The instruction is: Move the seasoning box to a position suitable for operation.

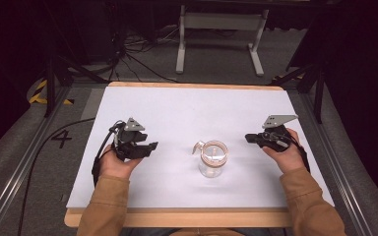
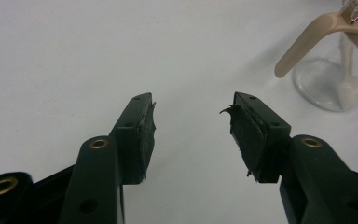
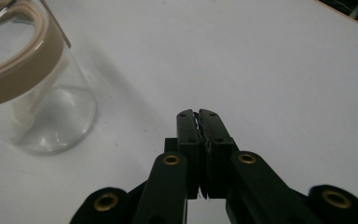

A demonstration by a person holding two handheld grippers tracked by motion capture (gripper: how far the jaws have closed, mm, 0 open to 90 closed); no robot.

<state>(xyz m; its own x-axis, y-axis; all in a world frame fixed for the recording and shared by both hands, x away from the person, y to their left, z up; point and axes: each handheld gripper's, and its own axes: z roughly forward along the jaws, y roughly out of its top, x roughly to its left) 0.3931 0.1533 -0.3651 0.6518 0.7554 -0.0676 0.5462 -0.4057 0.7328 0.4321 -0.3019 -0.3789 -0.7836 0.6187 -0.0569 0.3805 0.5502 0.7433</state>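
Between the two hands in the high view, a clear glass jar [image 1: 211, 159] with a tan lid ring stands upright on the white table cover [image 1: 177, 108], slightly toward the person's near edge. The left gripper [image 1: 150, 146] rests to its left and the right gripper [image 1: 248, 138] to its right, both apart from the jar and pointing inward at it.

Seen from the left gripper view, the two black jaws stand spread wide with bare table between them, holding nothing. The jar [image 2: 328, 86] sits at the upper right, off the jaws' line, with its tan lever [image 2: 303, 44] sticking out toward this gripper. One likely trouble: if the gripper goes straight in, a jaw could knock the lever and tip or slide the jar.

From the right gripper view, the jaws are pressed together with nothing between them. The jar [image 3: 32, 93] stands at the upper left, near but not touching. Clenched like this, the gripper cannot take the glass wall; pushed forward as it is, it would only shove the smooth jar across the cover.
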